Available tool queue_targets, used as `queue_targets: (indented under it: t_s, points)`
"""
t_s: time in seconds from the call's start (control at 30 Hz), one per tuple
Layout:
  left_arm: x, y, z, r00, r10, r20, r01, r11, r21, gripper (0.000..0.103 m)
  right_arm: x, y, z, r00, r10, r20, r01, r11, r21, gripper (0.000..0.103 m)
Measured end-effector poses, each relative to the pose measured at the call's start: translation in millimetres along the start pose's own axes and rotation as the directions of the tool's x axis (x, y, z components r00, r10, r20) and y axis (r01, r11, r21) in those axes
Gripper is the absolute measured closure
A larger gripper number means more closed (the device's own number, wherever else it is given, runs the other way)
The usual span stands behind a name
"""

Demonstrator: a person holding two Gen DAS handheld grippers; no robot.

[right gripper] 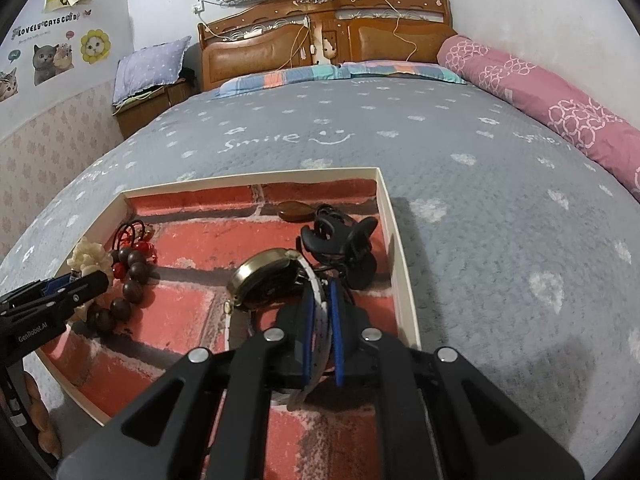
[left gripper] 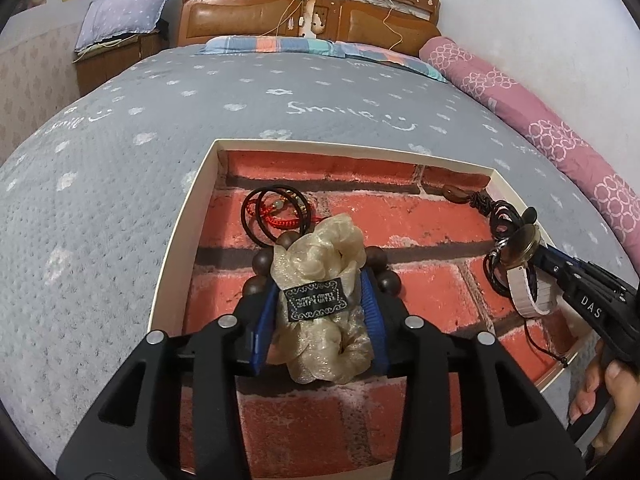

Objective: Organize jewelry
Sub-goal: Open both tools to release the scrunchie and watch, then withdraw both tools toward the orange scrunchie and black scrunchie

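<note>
Left wrist view: at six o'clock the left gripper [left gripper: 322,284] holds its blue pads to either side of a cream gauze scrunchie [left gripper: 320,280] with a black label. The fabric fills the gap between the jaws, but whether the pads press it or only flank it cannot be told. The scrunchie lies on the brick-printed floor of a shallow white-walled box [left gripper: 192,216], over a bracelet of dark wooden beads [left gripper: 386,280] that shows on both sides of it. Just beyond, toward eleven o'clock, sit thin dark hair rings and a red cord [left gripper: 276,210]. At three o'clock the right gripper [left gripper: 538,258] reaches into the box, a hand [left gripper: 600,396] showing beneath it at four o'clock.

Right wrist view: at six o'clock the right gripper's jaws stand nearly together, pinching the white strap of a brass-cased watch [right gripper: 266,278]; the case lies tilted just ahead, at about eleven o'clock from the pads. Past it, at one o'clock, a black claw hair clip [right gripper: 340,240] rests near the box's right wall, and behind that a brown teardrop pendant [right gripper: 296,211] lies by the far wall. At nine o'clock the left gripper enters from the edge beside the beads. The box sits on a grey quilted bedspread [right gripper: 480,200]; farther off, at twelve o'clock, is a wooden headboard [right gripper: 320,36], and a pink rolled quilt [right gripper: 540,96] lies at two o'clock.
</note>
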State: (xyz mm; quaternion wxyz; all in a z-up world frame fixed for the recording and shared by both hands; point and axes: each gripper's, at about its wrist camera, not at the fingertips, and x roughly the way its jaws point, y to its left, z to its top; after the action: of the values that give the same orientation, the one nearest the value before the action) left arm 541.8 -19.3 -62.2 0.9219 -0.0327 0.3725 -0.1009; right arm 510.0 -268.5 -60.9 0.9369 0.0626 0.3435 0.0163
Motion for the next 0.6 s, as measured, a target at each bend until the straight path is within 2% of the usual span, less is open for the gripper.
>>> queue_targets:
  t_s: [0.13,0.27,0.33,0.47,0.53,0.6]
  points:
    - [-2.9,-1.2,0.2,1.000,0.001,0.010,-0.001,1.000,-0.004,0.053,-3.9,6.1,0.2,1.000,0.004,0.013,-0.004,1.000,-0.028,0.091]
    - [-9.4,0.2,0.8,0.999,0.006,0.032,-0.006,1.000,-0.008,0.032,-11.0,9.0,1.4,1.000,0.003,0.031,-0.002,0.999,-0.044,0.086]
    - [-13.0,2.7,1.2,0.999,0.006,0.039,-0.005,1.000,-0.017,0.024,-17.1,7.5,1.9,0.998,-0.012,0.054,0.014,0.999,-0.041,0.061]
    - [-20.9,7.7,3.2,0.998,0.007,0.060,-0.004,0.999,-0.036,0.013,-30.3,2.1,5.8,0.993,-0.037,0.108,0.040,0.999,-0.025,0.045]
    - [-27.6,10.2,4.6,0.997,0.009,0.082,-0.005,0.999,-0.051,0.006,-34.3,-0.8,6.6,0.990,-0.052,0.132,0.054,0.998,-0.016,0.030]
    - [-32.4,11.6,5.9,0.995,0.003,0.095,0.002,0.998,-0.060,0.005,-36.1,-1.2,6.9,0.988,-0.067,0.142,0.071,0.997,-0.024,0.027]
